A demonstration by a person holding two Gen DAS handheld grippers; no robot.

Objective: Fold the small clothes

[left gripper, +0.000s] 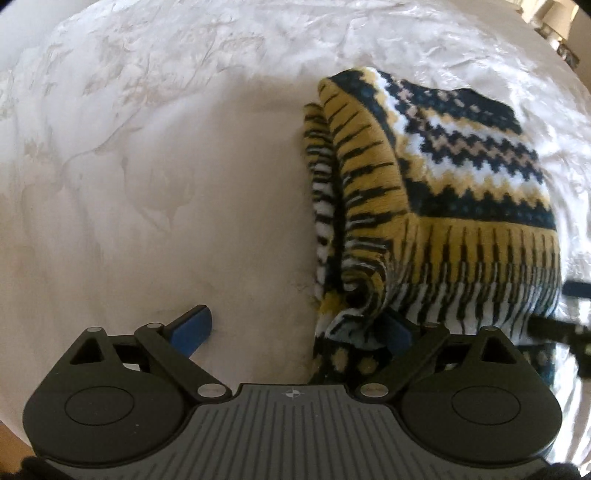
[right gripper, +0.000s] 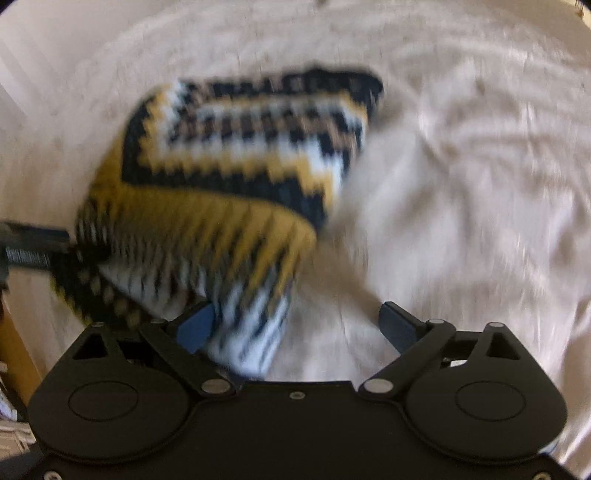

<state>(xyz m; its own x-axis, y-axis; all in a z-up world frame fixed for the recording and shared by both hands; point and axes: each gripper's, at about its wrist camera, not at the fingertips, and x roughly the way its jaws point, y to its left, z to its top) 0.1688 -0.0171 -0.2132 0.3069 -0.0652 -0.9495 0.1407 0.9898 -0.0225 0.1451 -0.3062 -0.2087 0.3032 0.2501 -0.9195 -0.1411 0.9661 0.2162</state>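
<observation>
A folded knitted sweater (left gripper: 461, 177), patterned in navy, mustard and white, lies on a white bedspread (left gripper: 147, 184). My left gripper (left gripper: 295, 328) points steeply down at the sweater's near left corner. It is open wide, and that corner's edge hangs loosely over the right fingertip (left gripper: 397, 330) with no pad pressing on it. The right wrist view is blurred. There my right gripper (right gripper: 297, 325) is open at the sweater's (right gripper: 240, 155) near right corner. Cloth lies against its left fingertip (right gripper: 195, 326) but is not pinched.
The bedspread (right gripper: 461, 184) spreads wrinkled around the sweater on all sides. A dark part of the other gripper (left gripper: 561, 328) shows at the right edge, and likewise at the left edge (right gripper: 29, 243). Wood (right gripper: 14, 332) shows at the lower left, and furniture (left gripper: 554, 26) at the far right.
</observation>
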